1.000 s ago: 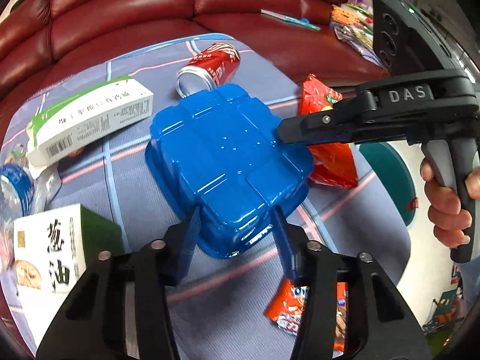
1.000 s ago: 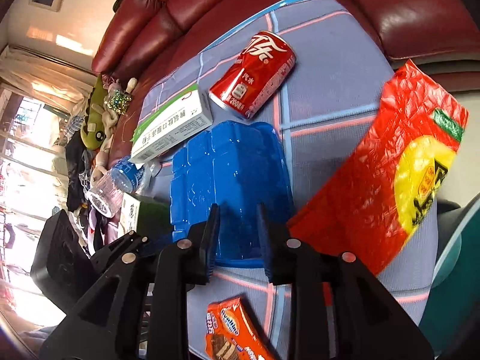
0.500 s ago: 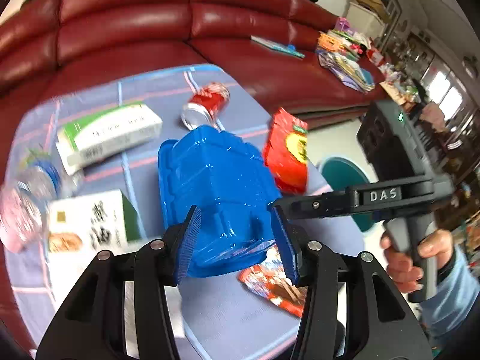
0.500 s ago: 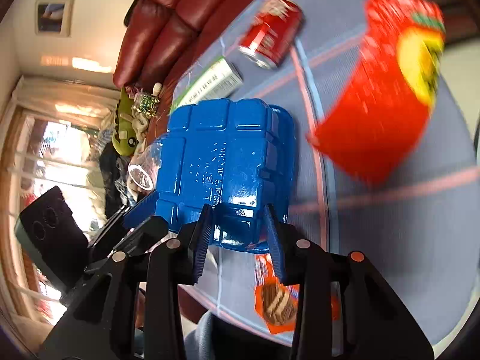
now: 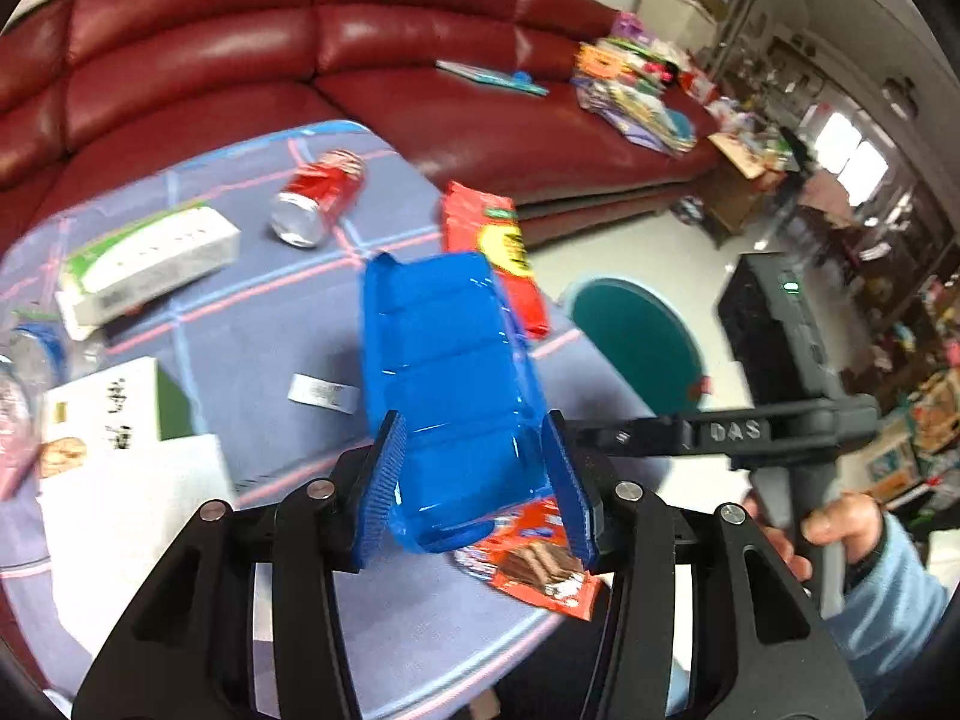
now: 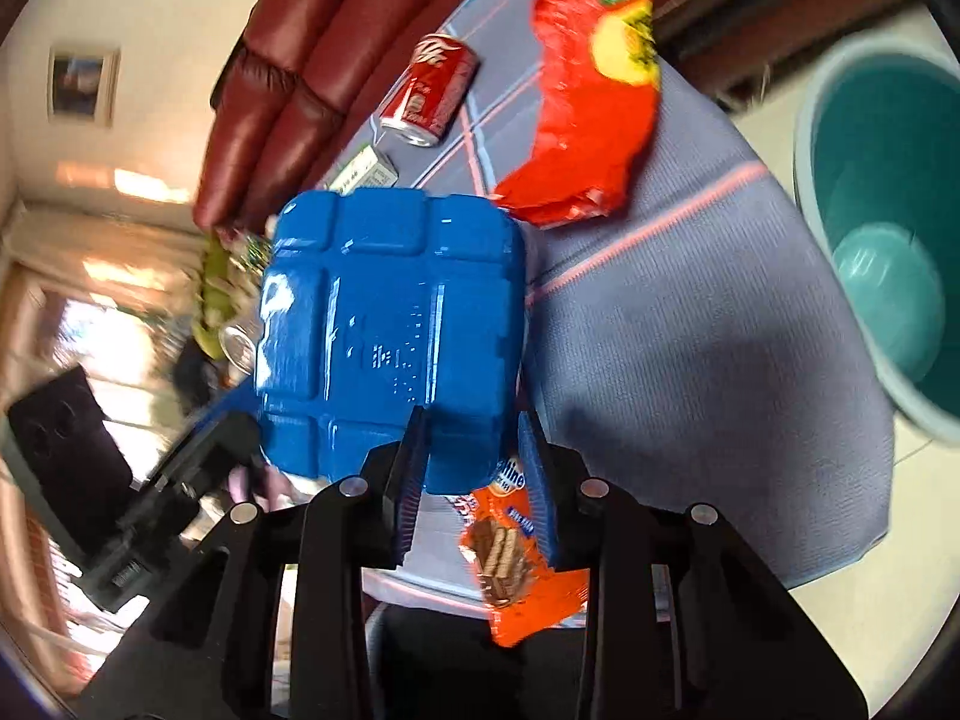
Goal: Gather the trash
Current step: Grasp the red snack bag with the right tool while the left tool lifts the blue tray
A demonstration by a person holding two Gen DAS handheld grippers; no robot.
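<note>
Left wrist view showed your left gripper [image 5: 474, 480] and right gripper [image 6: 474, 468] both clenched on the glossy blue moulded plastic tray [image 5: 450, 384], raised above the purple-clothed table [image 6: 690, 330].

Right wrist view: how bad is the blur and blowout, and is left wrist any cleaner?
Right wrist: window side at left is blown out and smeared; the blue tray is fairly sharp with small glare streaks; the red bag is slightly soft. Left wrist: the white box and red can are motion-blurred; the tray and left tool stay sharp; strong fisheye bend in both.
</note>
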